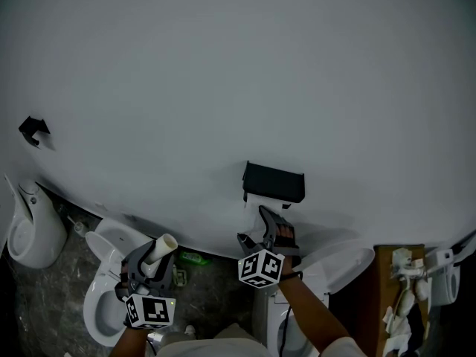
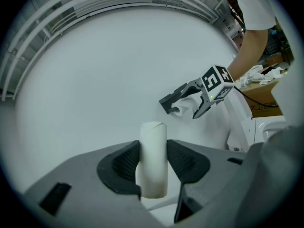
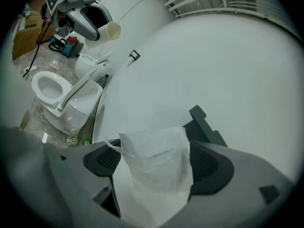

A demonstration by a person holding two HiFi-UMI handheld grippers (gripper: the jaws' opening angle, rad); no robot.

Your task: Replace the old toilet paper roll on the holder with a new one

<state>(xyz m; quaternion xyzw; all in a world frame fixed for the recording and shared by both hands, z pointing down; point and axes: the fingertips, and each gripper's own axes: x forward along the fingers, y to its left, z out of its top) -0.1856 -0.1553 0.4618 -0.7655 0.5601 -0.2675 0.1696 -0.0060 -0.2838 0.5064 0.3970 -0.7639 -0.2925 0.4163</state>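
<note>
In the left gripper view a bare cardboard tube (image 2: pixel 153 141) stands upright between the jaws of my left gripper (image 2: pixel 153 161), which is shut on it. The head view shows that gripper (image 1: pixel 151 261) low at the left, tube (image 1: pixel 162 248) pointing up. On the white wall hangs a black paper holder (image 1: pixel 274 181) with a white toilet paper roll (image 1: pixel 259 202) under it. My right gripper (image 1: pixel 256 227) reaches up to that roll. In the right gripper view the roll (image 3: pixel 156 167) sits between the wide jaws of the right gripper (image 3: pixel 154 151), and both pad faces show beside it.
A toilet (image 1: pixel 104 292) stands under my left hand, a urinal (image 1: pixel 31 233) at the far left and another toilet (image 1: pixel 331 270) at the right. A brown box (image 1: pixel 393 288) with clutter is at the far right. A small black hook (image 1: pixel 33 130) is on the wall.
</note>
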